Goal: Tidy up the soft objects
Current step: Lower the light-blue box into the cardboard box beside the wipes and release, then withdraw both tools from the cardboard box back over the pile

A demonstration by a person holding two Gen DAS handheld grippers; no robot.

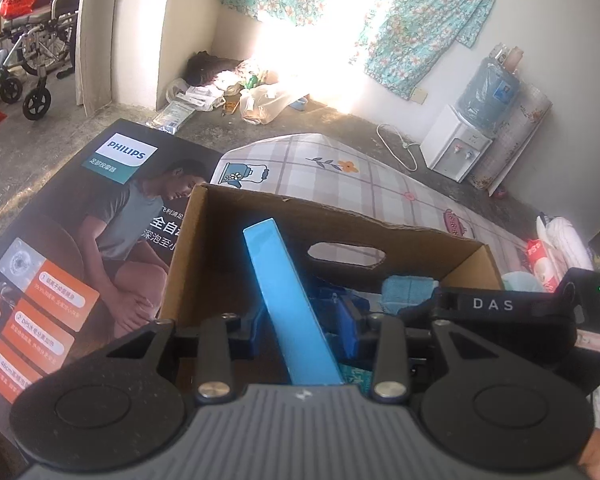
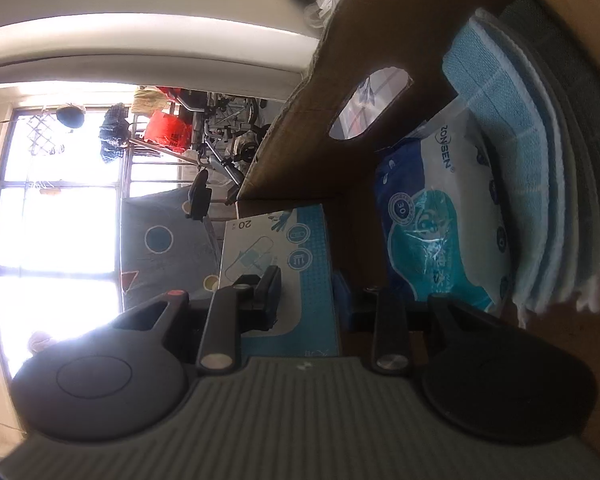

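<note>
The cardboard box that takes the soft things sits on the floor between a printed carton and a checked mat. Already inside it we see folded cloths stacked on edge against one wall and a pack of wipes beside them. Our left tongs are clamped on a slim blue box, which rises tilted above the rim with its top leaning toward the printed carton. Our right tongs are clamped on a flat blue-and-white box marked 20, reaching in from the side, low inside the cardboard box near a corner.

We judge the main risk to be the two tongs crowding each other: both work in the same half of the cardboard box, and the right one shows at the edge of the left view. If either box is let go while tilted it could tip against the wipes or knock the cloth stack over. The slim box could also catch the rim near the handle cut-out on the way down.

Free room lies in the bare strip of floor of the box between the wipes and the near wall; the cloth side is full
</note>
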